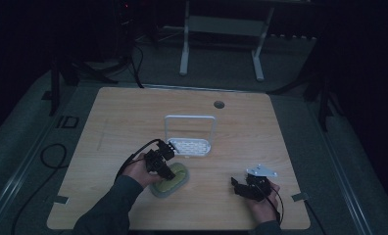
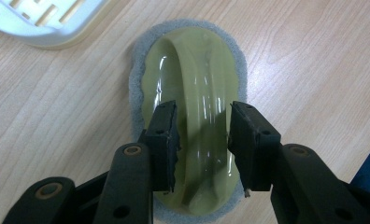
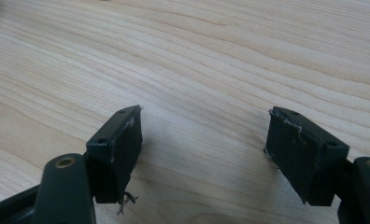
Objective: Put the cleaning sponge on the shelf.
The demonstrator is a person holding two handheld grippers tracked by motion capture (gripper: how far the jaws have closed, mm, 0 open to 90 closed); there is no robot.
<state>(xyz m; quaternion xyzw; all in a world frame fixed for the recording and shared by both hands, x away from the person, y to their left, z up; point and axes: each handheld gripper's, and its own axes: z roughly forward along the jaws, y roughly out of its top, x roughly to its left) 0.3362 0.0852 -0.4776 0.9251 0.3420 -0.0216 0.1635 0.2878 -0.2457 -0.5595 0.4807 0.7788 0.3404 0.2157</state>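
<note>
An oval scrubber (image 2: 197, 70) with a glossy olive-green top, a raised handle ridge and a grey pad underneath lies flat on the wooden table (image 1: 133, 117). My left gripper (image 2: 202, 140) comes down on it from above, its two jaws pressed against either side of the handle ridge. In the high view the scrubber (image 1: 175, 185) lies at front centre-left, under the left gripper (image 1: 167, 172). My right gripper (image 1: 238, 186) rests low at the front right, about a hand's width from the scrubber. It is open (image 3: 204, 144), and between its jaws is bare wood.
A white slotted dish (image 1: 189, 146) with a tall wire frame (image 1: 190, 117) stands just behind the scrubber; its corner (image 2: 38, 23) is in the left gripper view. A round cable hole (image 1: 219, 104) sits near the table's far edge. Dark floor and a desk frame lie beyond.
</note>
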